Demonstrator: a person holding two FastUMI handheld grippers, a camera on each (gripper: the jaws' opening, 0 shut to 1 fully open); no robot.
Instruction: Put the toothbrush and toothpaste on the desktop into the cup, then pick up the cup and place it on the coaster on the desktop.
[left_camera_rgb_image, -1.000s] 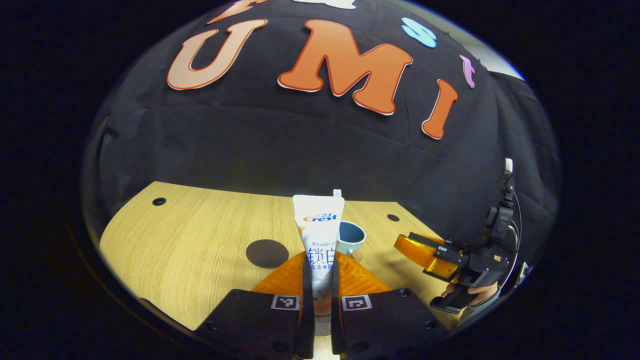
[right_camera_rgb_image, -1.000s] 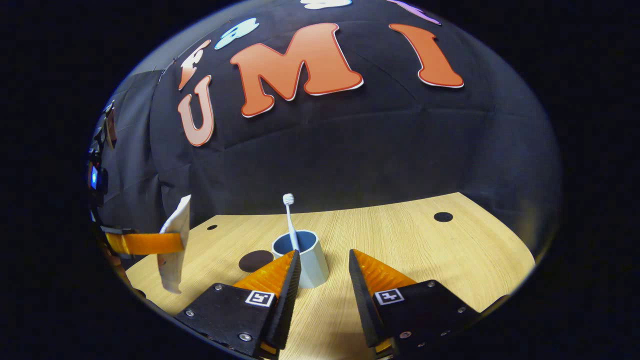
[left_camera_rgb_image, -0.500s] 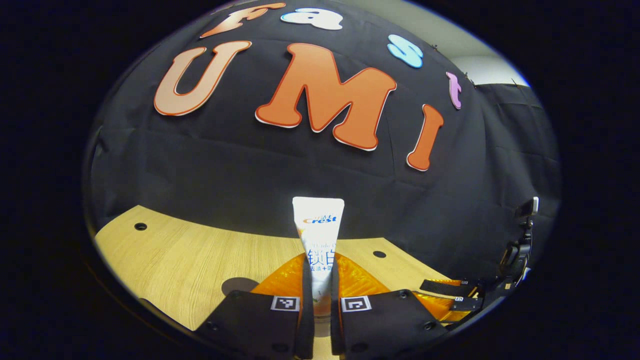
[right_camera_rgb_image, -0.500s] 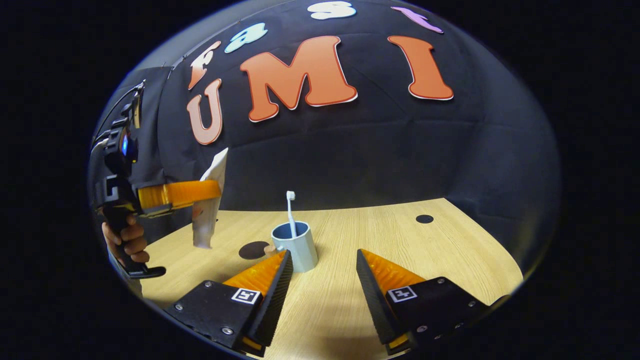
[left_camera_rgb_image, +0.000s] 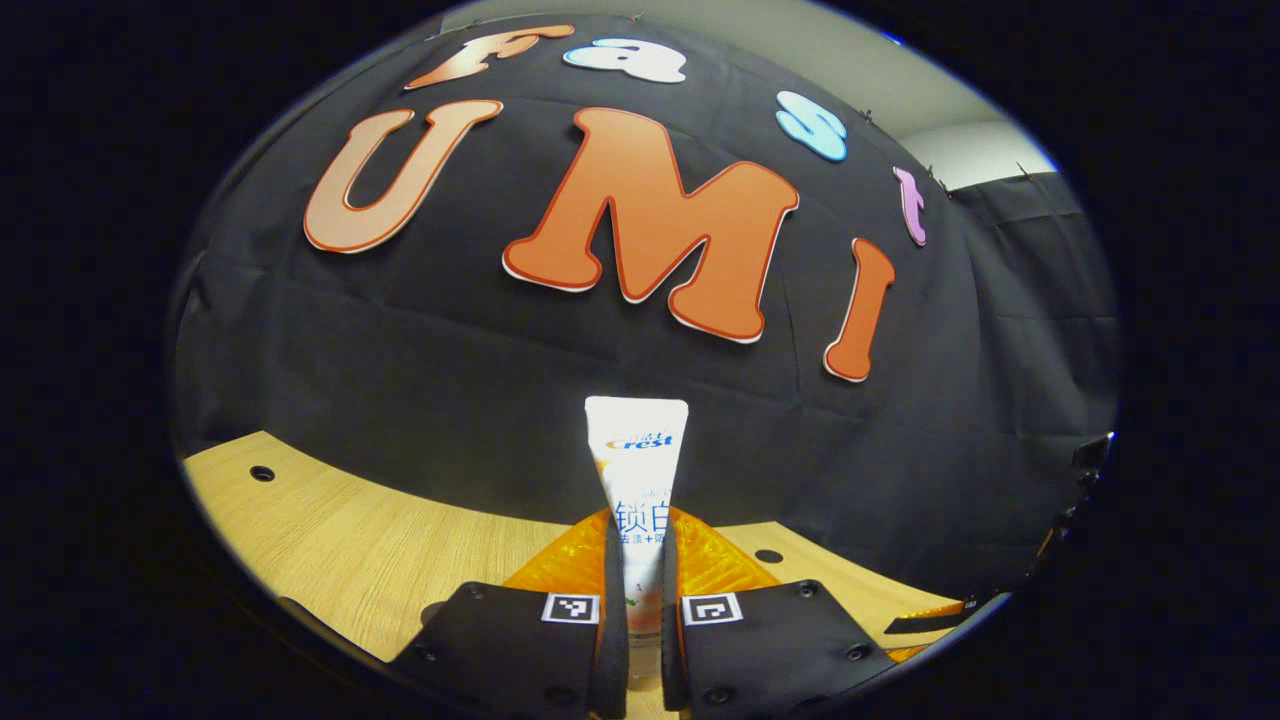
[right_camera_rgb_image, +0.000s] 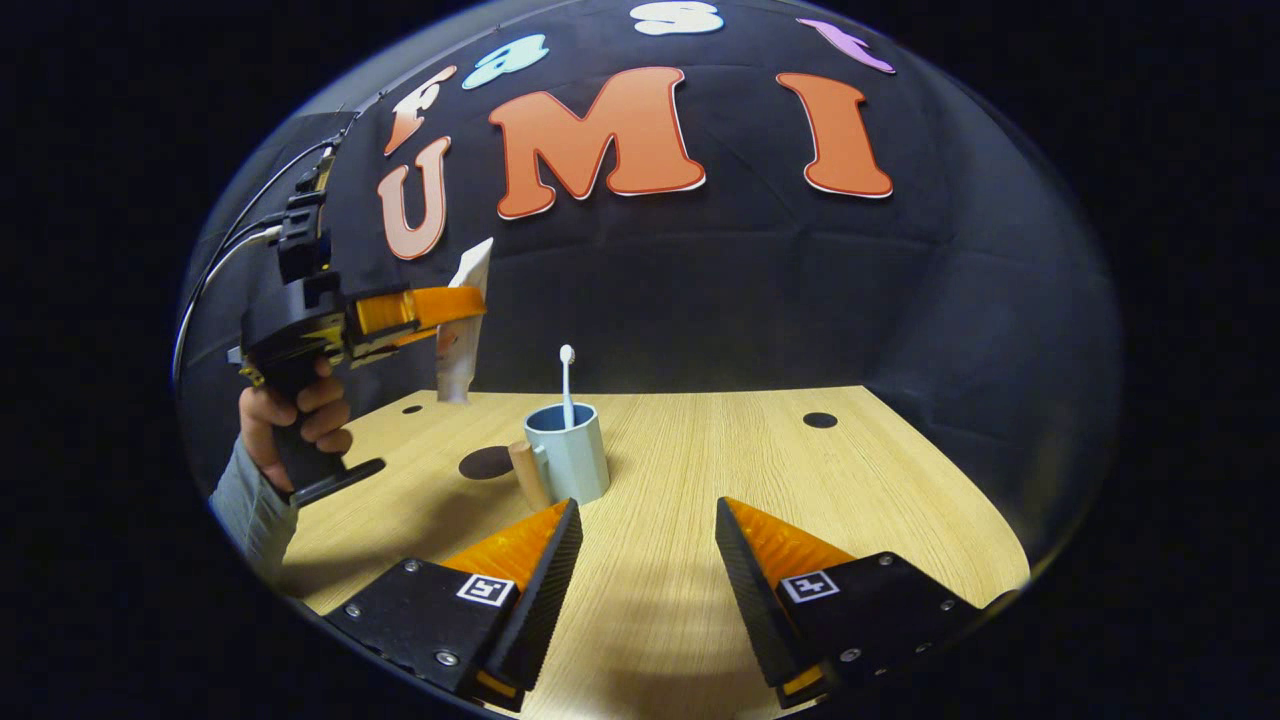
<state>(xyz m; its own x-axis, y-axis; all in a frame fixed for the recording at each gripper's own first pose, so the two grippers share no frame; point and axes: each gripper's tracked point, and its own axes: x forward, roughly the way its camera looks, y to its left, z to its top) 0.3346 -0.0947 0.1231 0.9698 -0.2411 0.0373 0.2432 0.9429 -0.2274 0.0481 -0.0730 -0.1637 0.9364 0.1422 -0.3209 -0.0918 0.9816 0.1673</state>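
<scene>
While one toothbrush (right_camera_rgb_image: 566, 385) stands in one cup (right_camera_rgb_image: 567, 453), left hand-held gripper (left_camera_rgb_image: 640, 560) clamps one toothpaste (left_camera_rgb_image: 637, 470)

Each gripper has black finger mounts studded with small screws and carrying a square black-and-white marker. The left gripper (right_camera_rgb_image: 470, 302) has a black pistol-grip body with thin cables; the person's hand (right_camera_rgb_image: 292, 420) shows a grey sleeve (right_camera_rgb_image: 245, 500)

Bare desktop (right_camera_rgb_image: 700, 480) lies open right of the cup (right_camera_rgb_image: 568, 455); the toothbrush (right_camera_rgb_image: 566, 385) stands inside it
</scene>
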